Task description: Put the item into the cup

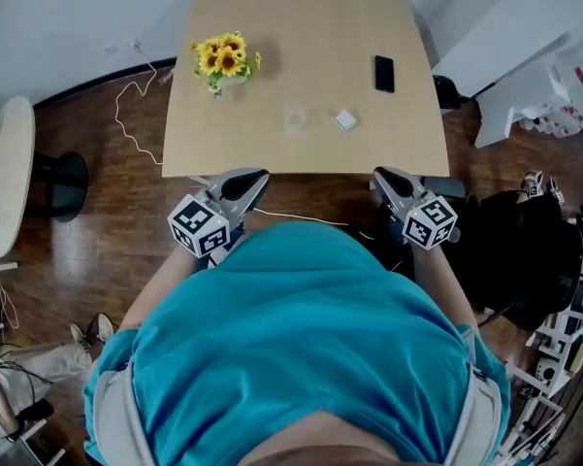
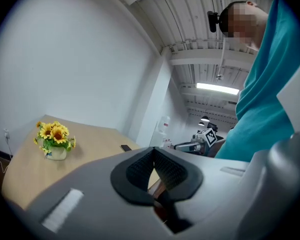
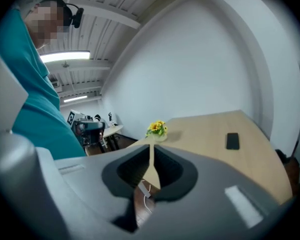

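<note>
Tongs both empty, your left [image 1: 257, 176] pressed together, your right [image 1: 380, 175] barely parted, hang short of the tabletop's [image 1: 301, 47] near edge; the white item [image 1: 345, 119] lies mid-tabletop near the clear cup [image 1: 294, 119], not yet grasped.

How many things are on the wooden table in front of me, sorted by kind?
Pot of sunflowers: 1
Black phone: 1
Small white item: 1
Clear cup, faint in the head view: 1
Total: 4
</note>
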`<control>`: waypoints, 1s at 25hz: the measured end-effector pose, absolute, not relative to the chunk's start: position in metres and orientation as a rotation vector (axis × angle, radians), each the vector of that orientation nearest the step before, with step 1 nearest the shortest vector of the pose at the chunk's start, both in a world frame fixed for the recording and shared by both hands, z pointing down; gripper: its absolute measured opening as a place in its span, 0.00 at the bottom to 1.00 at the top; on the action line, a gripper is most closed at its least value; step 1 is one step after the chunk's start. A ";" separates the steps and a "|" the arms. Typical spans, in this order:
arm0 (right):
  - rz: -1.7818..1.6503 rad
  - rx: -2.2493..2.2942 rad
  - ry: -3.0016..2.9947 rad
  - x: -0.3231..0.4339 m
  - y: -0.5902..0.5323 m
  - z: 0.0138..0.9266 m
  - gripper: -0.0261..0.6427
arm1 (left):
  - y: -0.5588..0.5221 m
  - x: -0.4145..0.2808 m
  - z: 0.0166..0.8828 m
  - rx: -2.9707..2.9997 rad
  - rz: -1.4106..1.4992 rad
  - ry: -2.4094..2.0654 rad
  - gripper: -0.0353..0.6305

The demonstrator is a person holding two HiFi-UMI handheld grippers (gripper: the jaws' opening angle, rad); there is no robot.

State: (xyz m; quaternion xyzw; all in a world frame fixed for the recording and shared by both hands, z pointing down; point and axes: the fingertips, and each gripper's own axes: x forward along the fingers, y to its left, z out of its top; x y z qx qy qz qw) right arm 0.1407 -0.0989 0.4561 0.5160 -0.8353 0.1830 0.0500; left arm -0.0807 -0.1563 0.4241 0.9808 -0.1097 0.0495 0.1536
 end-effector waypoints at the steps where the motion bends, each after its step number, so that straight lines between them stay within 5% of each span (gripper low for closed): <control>1: 0.561 1.564 -2.538 0.145 -0.108 0.459 0.07 | -0.164 -0.078 0.424 2.810 0.140 -0.324 0.06; 25: 0.798 1.098 -2.237 0.218 -0.306 0.663 0.33 | -0.260 -0.012 0.467 2.695 0.295 -0.668 0.06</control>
